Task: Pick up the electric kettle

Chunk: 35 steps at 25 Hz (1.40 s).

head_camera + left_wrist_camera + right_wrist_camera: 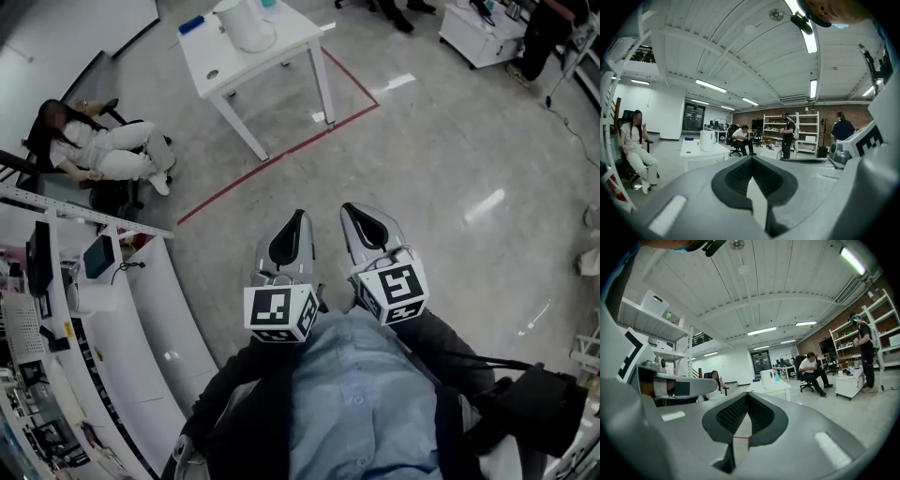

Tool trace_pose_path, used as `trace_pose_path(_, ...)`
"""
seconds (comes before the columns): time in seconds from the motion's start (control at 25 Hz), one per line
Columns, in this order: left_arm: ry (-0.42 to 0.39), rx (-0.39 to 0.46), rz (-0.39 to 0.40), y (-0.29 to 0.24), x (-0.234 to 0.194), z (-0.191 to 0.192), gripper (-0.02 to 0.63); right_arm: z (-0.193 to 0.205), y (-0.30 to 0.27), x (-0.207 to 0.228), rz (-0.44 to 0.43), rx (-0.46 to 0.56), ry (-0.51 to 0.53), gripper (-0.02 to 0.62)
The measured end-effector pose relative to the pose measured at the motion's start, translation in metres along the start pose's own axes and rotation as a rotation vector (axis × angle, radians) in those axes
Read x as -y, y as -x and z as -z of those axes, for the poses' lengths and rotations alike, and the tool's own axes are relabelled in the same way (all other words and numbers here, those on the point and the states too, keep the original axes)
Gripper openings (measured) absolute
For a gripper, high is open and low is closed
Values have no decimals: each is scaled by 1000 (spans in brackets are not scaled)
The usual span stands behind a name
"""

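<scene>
The white electric kettle [242, 23] stands upright on a white table [281, 42] at the far end of the floor, next to a small blue object [191, 23]. It looks small and distant in the left gripper view [707, 140] and in the right gripper view [767, 378]. Both grippers are held side by side close to the person's body, pointing toward the table and far short of it. The left gripper [299, 217] is shut with nothing between its jaws, which meet at the tips [751, 160]. The right gripper [348, 210] is shut and empty too [746, 395].
A red tape line [281, 155] crosses the grey floor between me and the table. A person [103, 150] sits on a chair at the left. A curved white counter [159, 319] runs along the left side. Other people and shelves [792, 133] are behind the table.
</scene>
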<state>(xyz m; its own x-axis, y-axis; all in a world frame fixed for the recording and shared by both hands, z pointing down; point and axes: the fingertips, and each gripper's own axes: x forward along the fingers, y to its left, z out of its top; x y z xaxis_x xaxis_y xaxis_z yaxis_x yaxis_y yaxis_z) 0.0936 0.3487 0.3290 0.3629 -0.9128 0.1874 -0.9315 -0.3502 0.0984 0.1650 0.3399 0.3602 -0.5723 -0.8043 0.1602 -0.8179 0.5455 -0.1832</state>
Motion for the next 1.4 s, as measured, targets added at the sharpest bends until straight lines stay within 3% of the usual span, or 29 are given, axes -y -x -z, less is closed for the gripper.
trace_pose_path(0.28, 14, -25, -36, -19, -6, 7, 3, 18, -3, 29, 23, -36, -51, 26)
trace_pose_path(0.48, 38, -31, -32, -39, -23, 15, 3, 20, -32, 31, 14, -65, -26, 25)
trace_pose_path(0.88, 102, 3, -36, -98, -116, 0, 3, 0, -142, 24, -1, -87, 33, 25)
trace_pose_path(1.16, 115, 75, -57, -122, -191, -31, 3, -25, -221, 3, -14, -83, 74, 25)
trace_pose_path(1.4, 112, 109, -46, -136, -231, -46, 3, -40, -266, -14, -28, -64, 104, 25)
